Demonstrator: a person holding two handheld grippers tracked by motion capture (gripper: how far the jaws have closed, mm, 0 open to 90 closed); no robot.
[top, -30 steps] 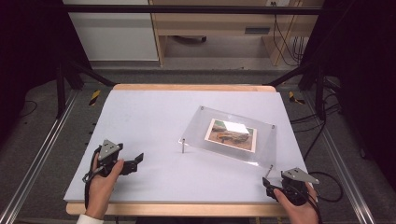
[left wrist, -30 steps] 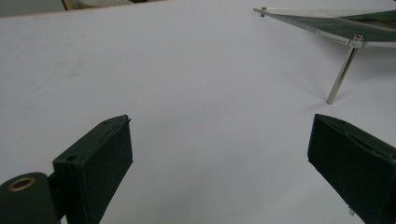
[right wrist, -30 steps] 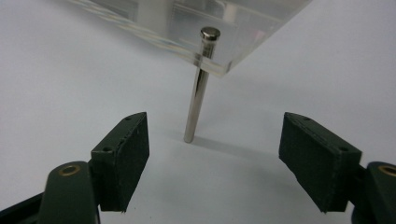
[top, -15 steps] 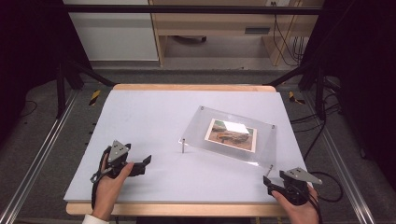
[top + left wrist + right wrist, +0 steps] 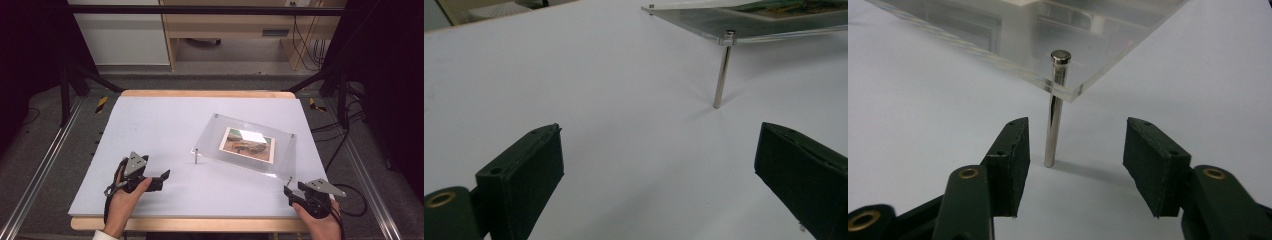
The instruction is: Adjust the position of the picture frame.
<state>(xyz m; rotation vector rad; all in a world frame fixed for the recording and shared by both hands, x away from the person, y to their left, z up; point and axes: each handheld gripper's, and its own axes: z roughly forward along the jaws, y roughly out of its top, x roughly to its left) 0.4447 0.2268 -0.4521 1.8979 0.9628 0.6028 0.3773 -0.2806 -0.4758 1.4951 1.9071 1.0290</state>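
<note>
the fingers of the right gripper are seen spread apart, matte black and slab-shaped, with brass rivets at their hinges; nothing is clamped. just ahead of the gap, nearer the left finger, a thin polished metal post is stood upright on the table, its flat cap seated at the corner of a clear acrylic frame with thick, glossy cut edges. the fingers of the left gripper are also held wide apart and empty; beyond them, toward the right finger and well clear of it, another slim post is seen carrying a second corner of the frame.

in the high view the frame is shown as a rectangular plate raised on corner posts, with a printed photo sandwiched inside. compared with a second ago, the left gripper has been moved rightward, toward the frame's near post, while the right gripper has been kept at the frame's near right corner.

the table is covered by a smooth, pale matte sheet over a wooden edge. around it, dark frame rails, grey floor and a wooden bench are visible.
</note>
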